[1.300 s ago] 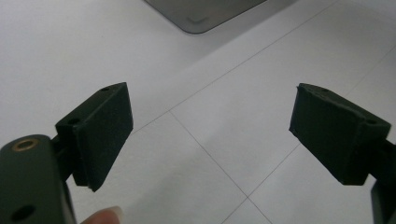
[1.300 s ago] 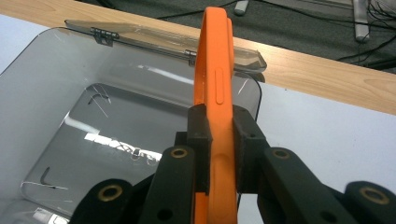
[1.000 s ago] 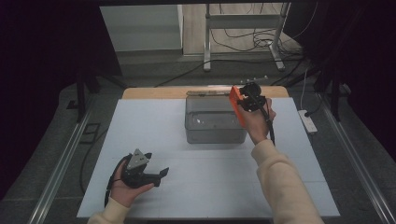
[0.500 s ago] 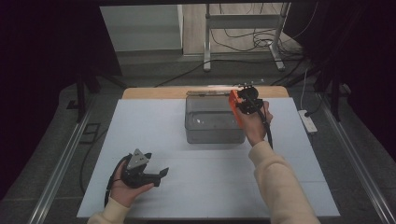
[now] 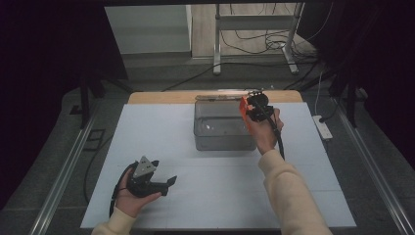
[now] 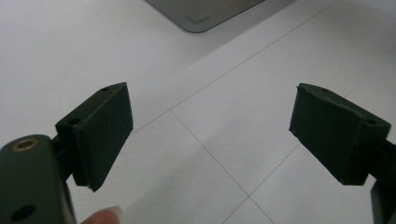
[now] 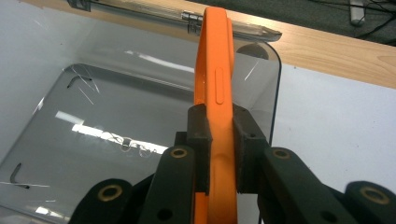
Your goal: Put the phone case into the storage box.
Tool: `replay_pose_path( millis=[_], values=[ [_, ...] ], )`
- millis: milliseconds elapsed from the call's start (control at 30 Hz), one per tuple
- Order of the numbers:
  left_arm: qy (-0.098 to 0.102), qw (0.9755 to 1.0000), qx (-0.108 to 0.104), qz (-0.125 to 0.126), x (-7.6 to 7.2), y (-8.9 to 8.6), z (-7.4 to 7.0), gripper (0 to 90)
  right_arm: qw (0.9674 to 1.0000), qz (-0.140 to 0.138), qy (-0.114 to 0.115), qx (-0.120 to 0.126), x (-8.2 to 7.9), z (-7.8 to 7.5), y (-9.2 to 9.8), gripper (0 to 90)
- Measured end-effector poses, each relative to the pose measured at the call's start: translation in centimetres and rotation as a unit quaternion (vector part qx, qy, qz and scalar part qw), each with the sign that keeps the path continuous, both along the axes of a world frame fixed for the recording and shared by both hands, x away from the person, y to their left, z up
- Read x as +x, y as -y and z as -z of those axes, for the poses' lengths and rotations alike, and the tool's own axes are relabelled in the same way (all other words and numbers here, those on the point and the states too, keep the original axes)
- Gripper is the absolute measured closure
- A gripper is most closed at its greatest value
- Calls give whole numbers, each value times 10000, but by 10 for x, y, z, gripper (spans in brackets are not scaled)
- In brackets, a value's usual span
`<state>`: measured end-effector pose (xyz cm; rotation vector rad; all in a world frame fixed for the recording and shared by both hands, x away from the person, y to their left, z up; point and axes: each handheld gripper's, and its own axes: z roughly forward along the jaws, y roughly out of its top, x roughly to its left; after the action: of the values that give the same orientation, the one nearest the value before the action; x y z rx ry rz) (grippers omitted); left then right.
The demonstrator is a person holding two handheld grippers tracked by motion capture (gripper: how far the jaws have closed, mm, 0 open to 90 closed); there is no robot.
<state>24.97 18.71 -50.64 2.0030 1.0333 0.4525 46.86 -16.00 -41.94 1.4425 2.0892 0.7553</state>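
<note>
The right hand-held gripper (image 7: 218, 154), clamped on the orange phone case (image 7: 215, 88), has edged it inward over the clear bin's (image 5: 222, 128) far right corner, suggesting placement is imminent; the left hand-held gripper (image 6: 210, 135) rests released on the counter (image 5: 161, 132).

Cream long sleeves (image 5: 288, 196) cover both forearms; each black two-jaw gripper (image 5: 149, 182) has brass-ringed screw holes (image 7: 179, 152) and a black trailing cable (image 5: 280, 139).

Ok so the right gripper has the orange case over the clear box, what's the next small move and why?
Probably lower the orange case straight down into the clear box. The right gripper is shut on the case, holding it on edge above the box's open top near its right wall, and the box looks empty. The left gripper rests open on the table.
</note>
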Motion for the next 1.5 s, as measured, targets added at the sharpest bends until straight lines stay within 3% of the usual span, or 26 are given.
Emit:
replay_pose_path(
  millis=[1500],
  values=[
    [-20, 10000, 5, -2, 0, 0, 1, 139, 9997, 11, -254, -14, 7, 24, -3, 792]
  ],
)
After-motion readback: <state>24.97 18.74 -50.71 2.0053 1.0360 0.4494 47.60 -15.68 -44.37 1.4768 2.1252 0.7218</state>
